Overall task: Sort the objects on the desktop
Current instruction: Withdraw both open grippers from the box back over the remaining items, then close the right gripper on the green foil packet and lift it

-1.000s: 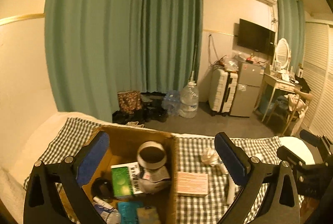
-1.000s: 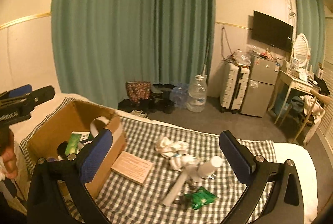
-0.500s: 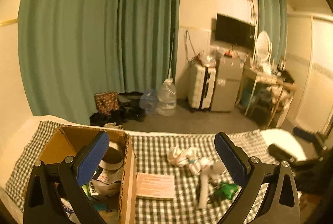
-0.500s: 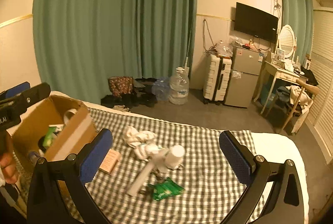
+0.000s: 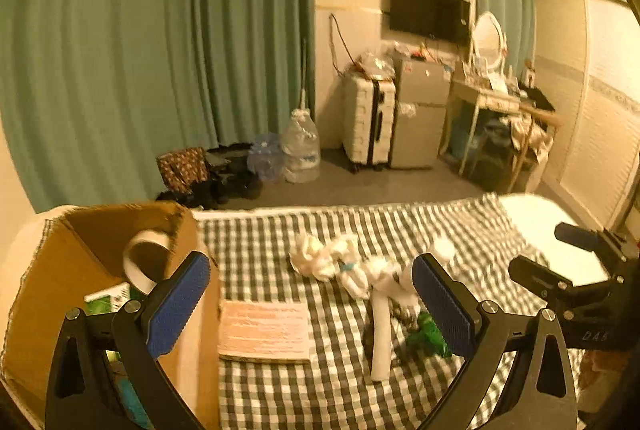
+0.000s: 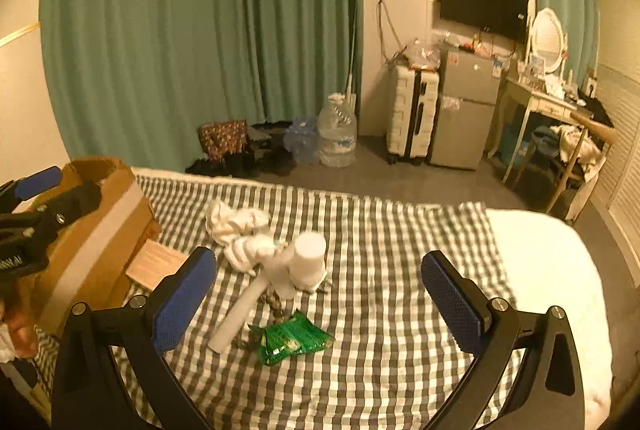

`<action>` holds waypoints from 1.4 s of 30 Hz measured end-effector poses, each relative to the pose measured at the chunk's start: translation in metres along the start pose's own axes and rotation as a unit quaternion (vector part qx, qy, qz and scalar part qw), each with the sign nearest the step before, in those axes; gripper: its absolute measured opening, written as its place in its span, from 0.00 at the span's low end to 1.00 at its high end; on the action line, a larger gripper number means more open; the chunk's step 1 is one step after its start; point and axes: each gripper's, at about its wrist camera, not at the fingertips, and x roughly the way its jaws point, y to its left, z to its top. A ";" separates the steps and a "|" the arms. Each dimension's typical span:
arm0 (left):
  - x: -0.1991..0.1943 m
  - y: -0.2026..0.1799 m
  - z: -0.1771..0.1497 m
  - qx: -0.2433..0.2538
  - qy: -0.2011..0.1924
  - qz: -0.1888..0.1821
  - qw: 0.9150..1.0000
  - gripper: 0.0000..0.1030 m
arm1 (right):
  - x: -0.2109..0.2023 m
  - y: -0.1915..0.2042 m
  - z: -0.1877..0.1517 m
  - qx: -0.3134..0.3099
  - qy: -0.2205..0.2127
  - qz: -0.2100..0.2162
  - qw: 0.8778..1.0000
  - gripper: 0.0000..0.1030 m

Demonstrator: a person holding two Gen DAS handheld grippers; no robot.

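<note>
A cardboard box (image 5: 100, 230) stands at the left on the checked cloth (image 6: 380, 250); it holds a tape roll (image 5: 146, 262) and a green-white carton (image 5: 108, 302). A flat pink box (image 5: 264, 330) lies beside it. Further right lie crumpled white tissues (image 6: 236, 222), a white tube (image 6: 244, 310), a white cylinder (image 6: 308, 258) and a green packet (image 6: 292, 338). My left gripper (image 5: 312, 302) is open and empty above the pink box. My right gripper (image 6: 320, 302) is open and empty above the tube and packet.
The box also shows at the left in the right wrist view (image 6: 100, 230), with the left gripper over it. A white mattress edge (image 6: 560, 270) lies right of the cloth. Beyond are green curtains, water jugs (image 6: 336, 138), a suitcase, a fridge and a dressing table.
My left gripper has swung right, from over the box to over the pink box and tissues. My right gripper has also shifted right and closer, so the tube and packet sit between its fingers.
</note>
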 end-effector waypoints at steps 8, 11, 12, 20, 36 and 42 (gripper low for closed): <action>0.053 -0.020 -0.039 0.037 0.067 -0.014 0.997 1.00 | 0.041 -0.014 -0.033 0.004 0.071 0.027 0.997 1.00; 0.067 -0.021 -0.052 0.040 0.093 -0.020 0.995 0.94 | 0.052 -0.017 -0.042 0.010 0.091 0.037 0.995 0.99; 0.072 -0.022 -0.056 0.041 0.100 -0.022 0.994 0.93 | 0.056 -0.017 -0.045 0.010 0.100 0.042 0.994 0.97; 0.094 -0.037 -0.081 0.063 0.150 -0.049 0.986 0.88 | 0.085 -0.006 -0.069 -0.015 0.162 0.079 0.984 0.89; 0.128 -0.047 -0.115 0.070 0.191 -0.074 0.976 0.63 | 0.130 0.002 -0.088 -0.020 0.211 0.094 0.973 0.79; 0.122 -0.049 -0.114 0.080 0.182 -0.080 0.977 0.34 | 0.129 -0.002 -0.086 -0.015 0.207 0.080 0.975 0.58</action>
